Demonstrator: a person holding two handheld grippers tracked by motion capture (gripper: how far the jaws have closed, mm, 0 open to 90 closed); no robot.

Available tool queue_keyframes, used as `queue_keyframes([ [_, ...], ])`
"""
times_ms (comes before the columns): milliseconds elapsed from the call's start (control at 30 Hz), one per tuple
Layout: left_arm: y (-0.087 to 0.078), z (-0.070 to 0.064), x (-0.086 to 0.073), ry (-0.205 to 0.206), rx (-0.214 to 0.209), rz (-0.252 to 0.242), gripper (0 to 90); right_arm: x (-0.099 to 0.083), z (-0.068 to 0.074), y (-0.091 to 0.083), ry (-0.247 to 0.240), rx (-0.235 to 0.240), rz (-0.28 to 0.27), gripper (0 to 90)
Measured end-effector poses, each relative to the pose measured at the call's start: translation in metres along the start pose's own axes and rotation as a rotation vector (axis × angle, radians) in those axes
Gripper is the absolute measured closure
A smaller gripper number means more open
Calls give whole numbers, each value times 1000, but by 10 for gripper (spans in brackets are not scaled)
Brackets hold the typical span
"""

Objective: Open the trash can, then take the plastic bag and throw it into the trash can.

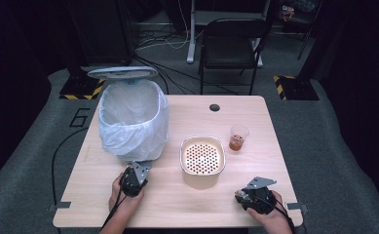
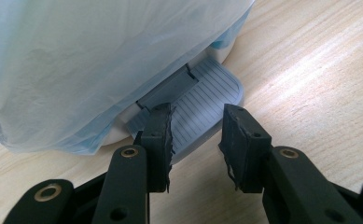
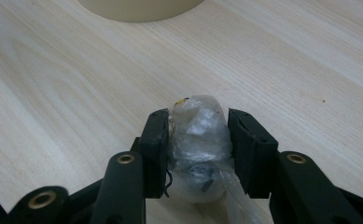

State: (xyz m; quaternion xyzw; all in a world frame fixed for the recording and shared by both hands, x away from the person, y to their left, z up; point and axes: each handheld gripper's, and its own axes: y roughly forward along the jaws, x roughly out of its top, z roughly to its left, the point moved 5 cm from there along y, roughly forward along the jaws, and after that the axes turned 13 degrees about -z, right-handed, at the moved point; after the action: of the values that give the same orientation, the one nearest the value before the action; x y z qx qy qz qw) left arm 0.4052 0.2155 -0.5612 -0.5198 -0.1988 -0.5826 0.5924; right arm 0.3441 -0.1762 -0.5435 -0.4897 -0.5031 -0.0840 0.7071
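Two grippers were engaged: the right gripper [image 3: 195, 140] pinched a crumpled plastic wad [image 3: 198, 144] near the desk's front right corner; the left gripper [image 2: 195, 140], jaws spread, faced the bin [image 1: 133, 117] pedal [image 2: 202, 100]. Disposal remained.

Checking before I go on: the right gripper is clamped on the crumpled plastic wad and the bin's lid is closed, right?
Not quite. The right gripper does clamp the crumpled plastic wad, but the high view shows the bin's lid standing open.

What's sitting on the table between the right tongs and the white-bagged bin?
The cream perforated bowl stands between the right tongs and the bagged bin, per the high view.
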Motion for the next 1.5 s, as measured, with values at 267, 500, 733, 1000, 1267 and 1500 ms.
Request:
queue_keyframes([
  [267, 0, 0, 0, 1, 0, 0, 633, 3, -4, -3, 11, 24, -17, 610],
  [500, 0, 0, 0, -1, -7, 3, 634, 8, -4, -4, 32, 31, -27, 610],
  [733, 0, 0, 0, 0, -7, 3, 634, 19, -4, -10, 57, 38, -41, 609],
  [1000, 0, 0, 0, 2, -1, -1, 635, 35, -12, -18, 21, 33, -52, 609],
  [1267, 0, 0, 0, 0, -7, 3, 635, 72, -26, -36, -6, 44, -92, 610],
  [1500, 0, 0, 0, -1, -7, 1, 635, 111, -34, -45, -55, 27, -135, 610],
])
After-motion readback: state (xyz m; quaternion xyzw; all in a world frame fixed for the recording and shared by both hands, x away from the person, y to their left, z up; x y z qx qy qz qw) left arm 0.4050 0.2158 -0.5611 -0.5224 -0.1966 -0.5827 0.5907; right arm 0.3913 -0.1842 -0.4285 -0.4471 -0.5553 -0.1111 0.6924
